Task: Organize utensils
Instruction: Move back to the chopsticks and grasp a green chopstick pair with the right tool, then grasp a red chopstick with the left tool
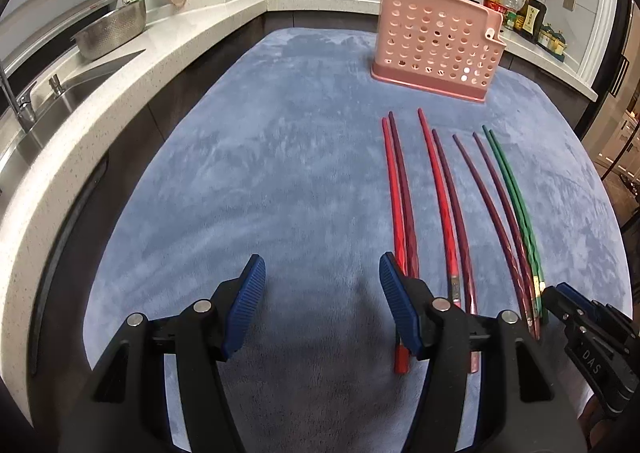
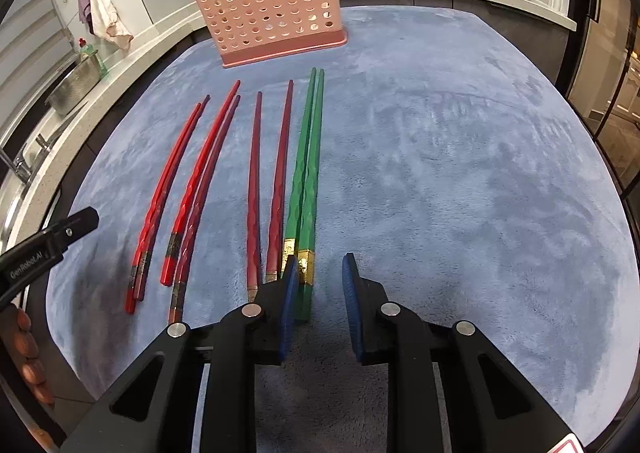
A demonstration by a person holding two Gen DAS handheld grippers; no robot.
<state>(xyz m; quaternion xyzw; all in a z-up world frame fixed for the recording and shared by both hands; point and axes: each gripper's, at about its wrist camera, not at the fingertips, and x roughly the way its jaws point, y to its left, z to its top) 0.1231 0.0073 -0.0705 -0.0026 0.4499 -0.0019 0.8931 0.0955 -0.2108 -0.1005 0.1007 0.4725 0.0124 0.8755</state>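
Right-wrist view shows the right hand-held gripper (image 2: pixel 320 273) with its jaws spread and nothing between them, poised low over the thick ends of the green chopsticks (image 2: pixel 306 173), which lie side by side and touching on the blue cloth (image 2: pixel 460 173) covering the desk. Its left blue pad sits over the butt of that green pair, so the likely step is picking this pair up for the pink perforated holder (image 2: pixel 272 9) standing upright at the far side of the cloth. To do it well, I would shift slightly left so both green sticks fall between the pads, close across the gold-banded section near the thick end, and lift both together so neither rolls free. Just left lie two dark red chopsticks (image 2: pixel 268 181), slightly apart from each other and close to the green pair, so the left pad should come down between the green and the nearest red stick without nudging it. Left-wrist view shows the left hand-held gripper (image 1: pixel 322 273) also spread wide and holding nothing, near the butts of the bright red chopsticks (image 1: pixel 400 205); whether its right pad touches them is hard to tell. The soft cloth may let the pads press down under the sticks.
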